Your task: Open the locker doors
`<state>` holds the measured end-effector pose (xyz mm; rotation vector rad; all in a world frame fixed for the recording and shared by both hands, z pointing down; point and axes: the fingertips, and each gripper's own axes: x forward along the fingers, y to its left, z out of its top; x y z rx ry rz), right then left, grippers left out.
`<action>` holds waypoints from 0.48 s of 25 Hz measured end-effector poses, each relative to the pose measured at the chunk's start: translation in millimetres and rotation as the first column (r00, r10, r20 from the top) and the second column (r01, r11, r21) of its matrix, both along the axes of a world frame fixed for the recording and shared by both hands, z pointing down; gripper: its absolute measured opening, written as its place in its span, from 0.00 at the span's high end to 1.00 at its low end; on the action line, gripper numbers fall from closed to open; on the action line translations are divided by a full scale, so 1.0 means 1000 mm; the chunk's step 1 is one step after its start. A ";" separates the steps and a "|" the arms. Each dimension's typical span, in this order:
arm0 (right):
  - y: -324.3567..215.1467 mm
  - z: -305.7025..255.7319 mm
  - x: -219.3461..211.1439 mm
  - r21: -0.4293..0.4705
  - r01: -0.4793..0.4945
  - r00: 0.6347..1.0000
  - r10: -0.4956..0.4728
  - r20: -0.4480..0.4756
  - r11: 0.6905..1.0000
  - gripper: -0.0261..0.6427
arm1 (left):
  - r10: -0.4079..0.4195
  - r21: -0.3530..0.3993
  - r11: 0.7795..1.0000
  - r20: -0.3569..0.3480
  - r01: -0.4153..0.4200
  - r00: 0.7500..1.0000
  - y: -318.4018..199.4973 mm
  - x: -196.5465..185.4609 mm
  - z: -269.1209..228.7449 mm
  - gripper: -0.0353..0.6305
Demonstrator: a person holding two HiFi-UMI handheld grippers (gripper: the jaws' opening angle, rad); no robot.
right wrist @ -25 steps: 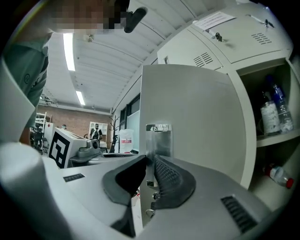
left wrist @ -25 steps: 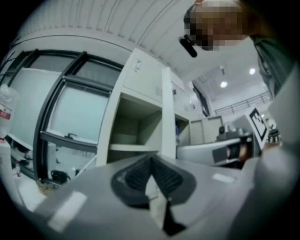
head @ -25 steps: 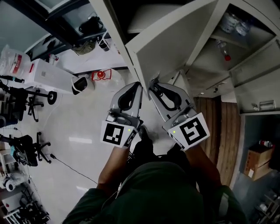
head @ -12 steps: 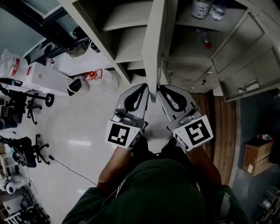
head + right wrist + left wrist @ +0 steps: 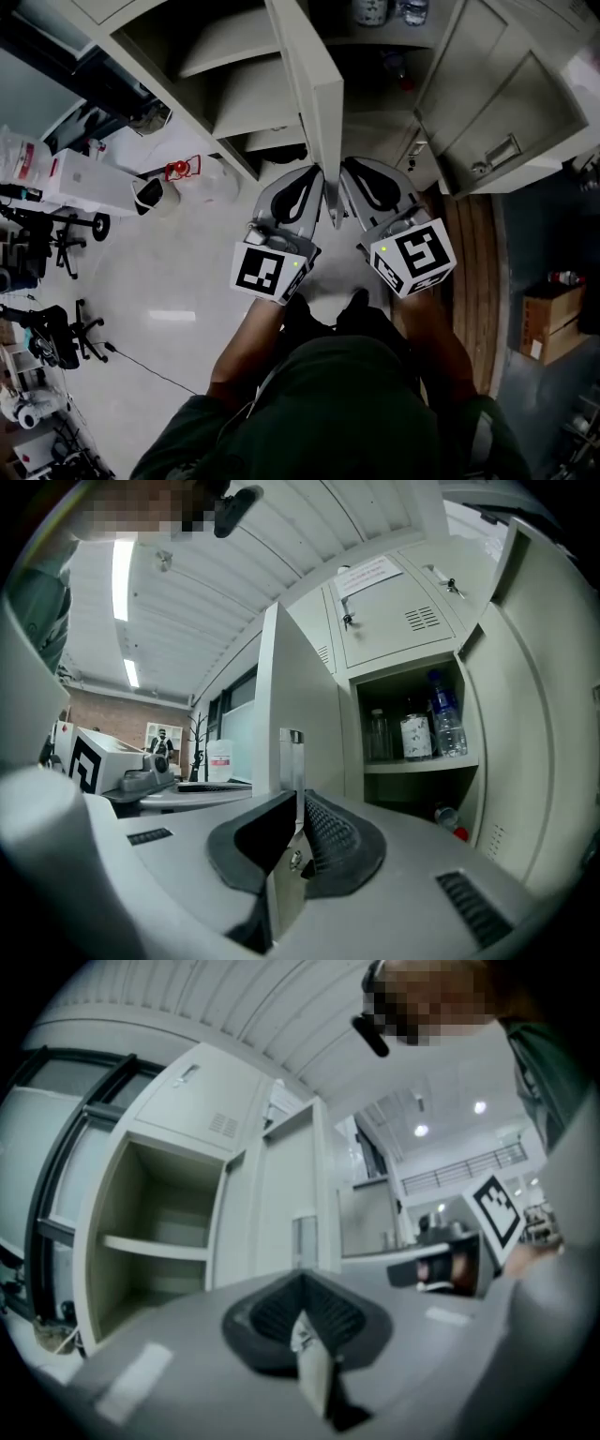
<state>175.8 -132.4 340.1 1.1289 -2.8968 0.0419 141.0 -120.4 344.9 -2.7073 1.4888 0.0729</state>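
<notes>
Left gripper point(image 5: 302, 1299) and right gripper point(image 5: 298, 819), side by side, each clamp tight on a metal latch tab point(image 5: 292, 754) of the open locker doors point(image 5: 317, 94) (swung near). Three bottles point(image 5: 415, 726) stand on the right shelf point(image 5: 422, 764); labels unreadable.

Clear plastic bottles point(image 5: 446, 716) stand in a row above a red-capped bottle point(image 5: 448, 819) lying on its side. Black office chairs point(image 5: 58, 328) stand near a white box point(image 5: 82, 178), a cardboard box point(image 5: 547, 325) well apart.
</notes>
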 end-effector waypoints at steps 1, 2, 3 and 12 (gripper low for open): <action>-0.001 0.000 0.006 -0.004 -0.002 1.000 0.002 0.003 1.000 0.92 | 0.001 -0.002 1.000 0.003 -0.001 1.000 -0.001 0.006 0.001 0.95; -0.002 0.000 0.012 -0.009 -0.003 1.000 0.003 0.006 1.000 0.92 | 0.003 -0.006 1.000 0.008 -0.003 1.000 -0.001 0.012 0.001 0.95; -0.004 0.000 0.018 -0.014 -0.003 1.000 0.003 0.009 1.000 0.92 | 0.006 -0.010 1.000 0.014 -0.006 1.000 -0.003 0.018 0.002 0.95; 0.000 -0.014 0.046 -0.007 -0.026 0.999 0.026 0.034 1.000 0.92 | 0.031 0.024 0.999 0.069 -0.033 0.997 0.005 0.027 -0.019 0.95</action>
